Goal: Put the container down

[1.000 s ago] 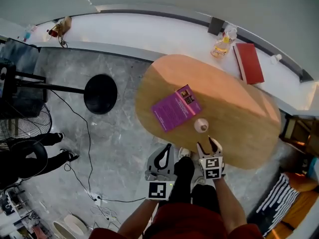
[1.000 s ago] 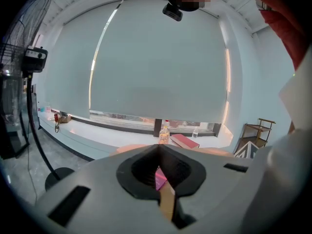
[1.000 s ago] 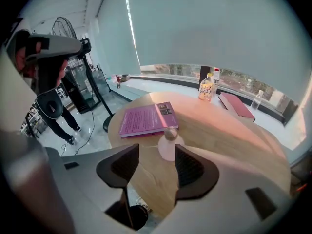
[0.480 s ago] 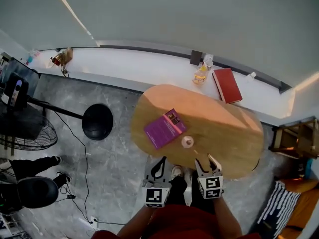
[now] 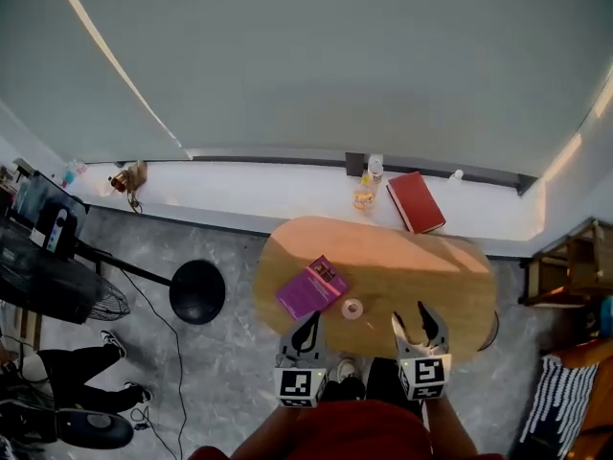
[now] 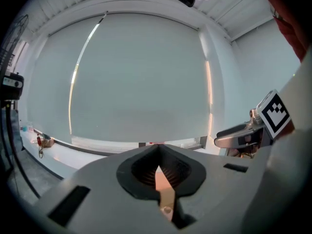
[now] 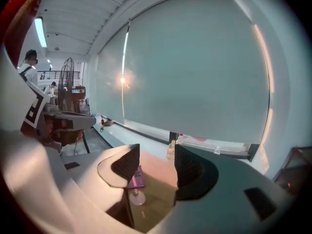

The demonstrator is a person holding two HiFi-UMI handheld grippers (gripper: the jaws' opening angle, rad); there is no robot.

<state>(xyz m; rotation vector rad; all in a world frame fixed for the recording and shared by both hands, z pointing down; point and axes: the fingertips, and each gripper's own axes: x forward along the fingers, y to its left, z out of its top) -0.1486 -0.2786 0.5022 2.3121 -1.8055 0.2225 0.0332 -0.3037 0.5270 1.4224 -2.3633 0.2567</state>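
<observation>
The container (image 5: pixel 352 309) is set on the counter (image 5: pixel 450 276). The right hand-held gripper (image 5: pixel 414 316) is released and empty, and the left hand-held gripper (image 5: pixel 308 326) is clenched on nothing. Both should be withdrawn without knocking it.

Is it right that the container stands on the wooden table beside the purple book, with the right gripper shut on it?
Not quite. The right gripper is not shut on the container: the right gripper view shows its fingers apart, gripping nothing. The rest holds: the container stands on the wooden table beside the purple book.
</observation>
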